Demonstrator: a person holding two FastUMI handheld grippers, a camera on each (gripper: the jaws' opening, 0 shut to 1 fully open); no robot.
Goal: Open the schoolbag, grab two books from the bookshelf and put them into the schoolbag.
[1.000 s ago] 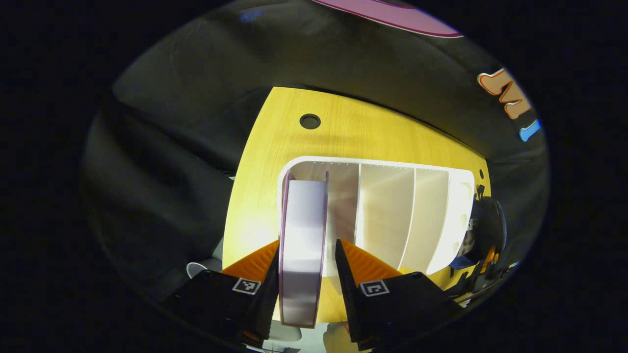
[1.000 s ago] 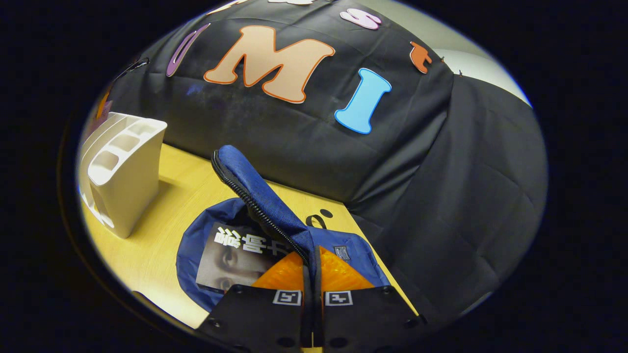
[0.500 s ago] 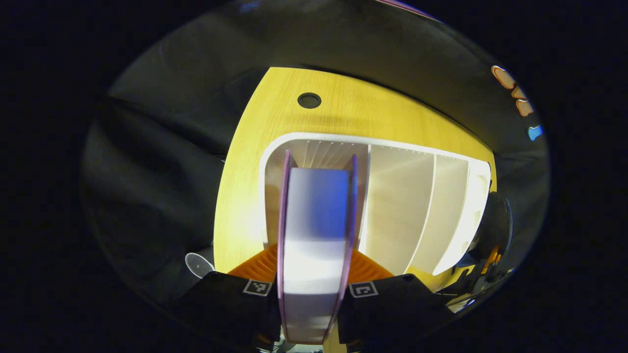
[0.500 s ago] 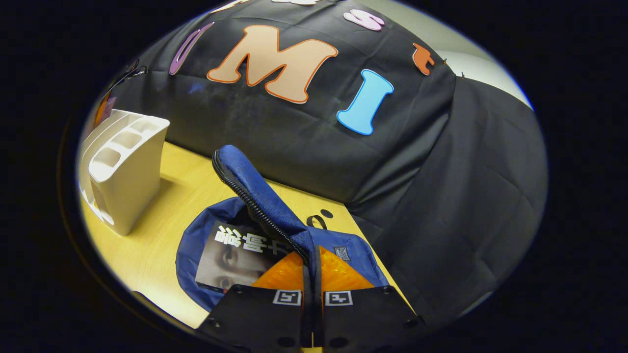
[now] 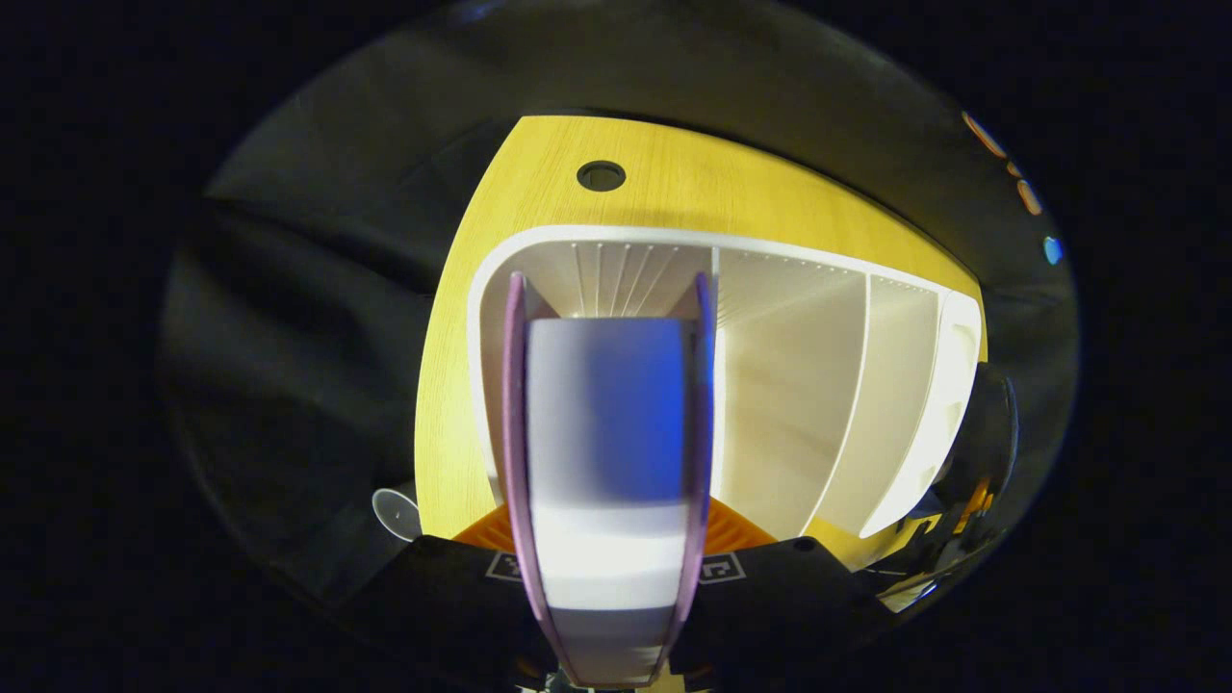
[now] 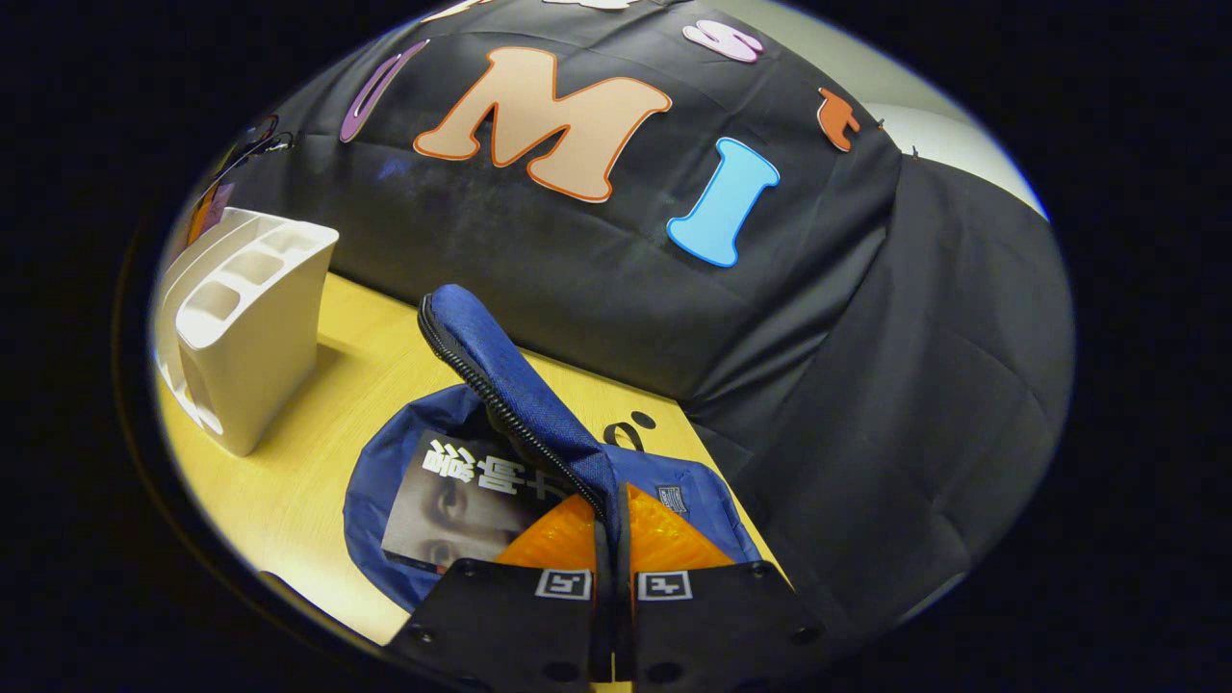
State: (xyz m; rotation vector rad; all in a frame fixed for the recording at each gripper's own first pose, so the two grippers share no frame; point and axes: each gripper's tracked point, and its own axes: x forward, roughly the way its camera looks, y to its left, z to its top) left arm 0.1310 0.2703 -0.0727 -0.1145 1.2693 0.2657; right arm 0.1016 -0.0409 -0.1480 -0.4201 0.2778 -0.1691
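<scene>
A book [image 5: 606, 452] with purple covers and a white page edge stands in the leftmost slot of the white bookshelf [image 5: 799, 404]. My left gripper [image 5: 608, 544] is shut on it, one finger pressed on each cover, and the book hides most of the fingers. In the right gripper view the blue schoolbag [image 6: 371, 481] lies open on the yellow table [image 6: 289, 481]. My right gripper [image 6: 613, 525] is shut on the bag's flap [image 6: 500, 375] at its zipper edge and holds it upright. A dark-covered book [image 6: 452, 491] lies inside the bag.
The bookshelf [image 6: 241, 318] stands left of the bag, its other slots bare. The table has a cable hole [image 5: 601, 175] behind the shelf and another hole [image 6: 635, 423] behind the bag. Black cloth walls close in the table. A small white round object [image 5: 395, 510] sits past the table's edge.
The left fingers, open beside the book a second ago, have closed on its covers, and the gripper has moved nearer to the shelf. The right gripper has held still with the flap.
</scene>
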